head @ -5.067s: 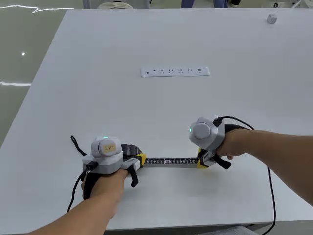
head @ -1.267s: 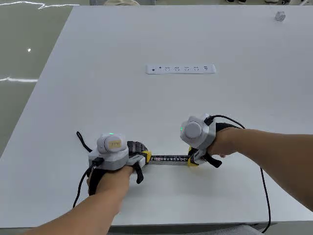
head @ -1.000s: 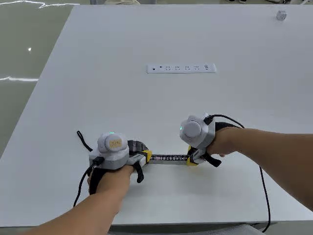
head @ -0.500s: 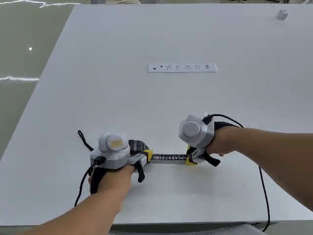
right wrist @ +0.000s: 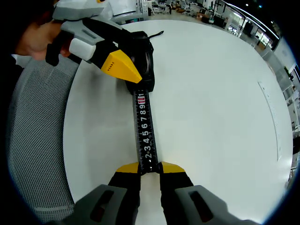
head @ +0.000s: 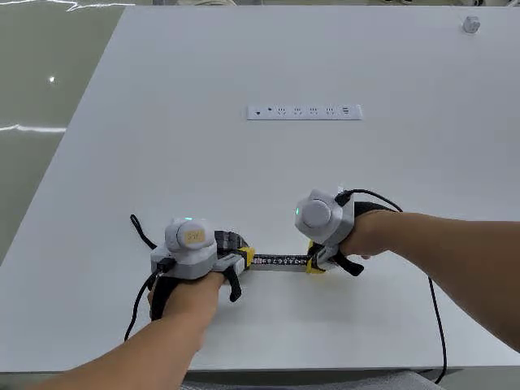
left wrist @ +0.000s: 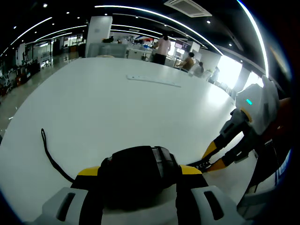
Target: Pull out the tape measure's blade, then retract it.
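Grippers both closed: left gripper [head: 233, 262] clamps the case [left wrist: 139, 179], right gripper [right wrist: 150, 168] pinches the blade [right wrist: 144, 123] tip, lower centre of the head view. I'd keep the blade straight, level, moving slowly.

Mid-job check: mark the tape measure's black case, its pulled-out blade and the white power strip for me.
Black tape measure case [left wrist: 138, 176], left gripper view, middle of its rounded top.
Black numbered blade [right wrist: 144, 136], right gripper view, midway along the scale.
White power strip [head: 305, 112], head view, centre of its top face.
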Available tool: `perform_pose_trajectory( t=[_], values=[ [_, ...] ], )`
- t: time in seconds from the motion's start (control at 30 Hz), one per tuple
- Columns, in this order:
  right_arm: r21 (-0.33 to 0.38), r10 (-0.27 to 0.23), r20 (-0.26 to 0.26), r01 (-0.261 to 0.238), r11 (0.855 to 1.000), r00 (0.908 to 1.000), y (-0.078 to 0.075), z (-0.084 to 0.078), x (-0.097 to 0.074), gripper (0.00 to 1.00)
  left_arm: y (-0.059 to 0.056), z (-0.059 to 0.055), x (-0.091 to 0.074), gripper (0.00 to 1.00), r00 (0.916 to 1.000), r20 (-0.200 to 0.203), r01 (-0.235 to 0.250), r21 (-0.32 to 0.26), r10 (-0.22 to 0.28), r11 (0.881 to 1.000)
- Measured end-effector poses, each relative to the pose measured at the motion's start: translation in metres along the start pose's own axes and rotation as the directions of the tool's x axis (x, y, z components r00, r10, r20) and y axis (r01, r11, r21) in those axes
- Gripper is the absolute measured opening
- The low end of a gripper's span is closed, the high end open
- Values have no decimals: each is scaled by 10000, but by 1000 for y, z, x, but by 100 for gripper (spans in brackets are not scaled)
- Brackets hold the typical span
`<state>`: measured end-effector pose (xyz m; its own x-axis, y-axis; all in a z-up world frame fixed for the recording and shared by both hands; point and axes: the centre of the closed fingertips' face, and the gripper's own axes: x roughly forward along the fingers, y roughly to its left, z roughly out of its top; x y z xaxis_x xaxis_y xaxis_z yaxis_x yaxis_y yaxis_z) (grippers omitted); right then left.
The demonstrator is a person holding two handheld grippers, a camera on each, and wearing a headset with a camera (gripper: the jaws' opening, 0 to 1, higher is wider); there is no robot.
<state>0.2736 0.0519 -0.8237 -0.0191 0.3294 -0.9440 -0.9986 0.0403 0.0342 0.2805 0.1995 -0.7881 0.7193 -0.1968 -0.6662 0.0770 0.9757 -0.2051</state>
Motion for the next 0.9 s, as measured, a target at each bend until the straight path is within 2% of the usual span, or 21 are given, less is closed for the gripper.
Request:
perform_pose_trajectory(
  t=[0.9],
  values=[
    [-193,84,-10,-84,9998,10000,1,8,1,15,0,0,0,59,10000,-14,6,-2,-6,10000]
  ],
)
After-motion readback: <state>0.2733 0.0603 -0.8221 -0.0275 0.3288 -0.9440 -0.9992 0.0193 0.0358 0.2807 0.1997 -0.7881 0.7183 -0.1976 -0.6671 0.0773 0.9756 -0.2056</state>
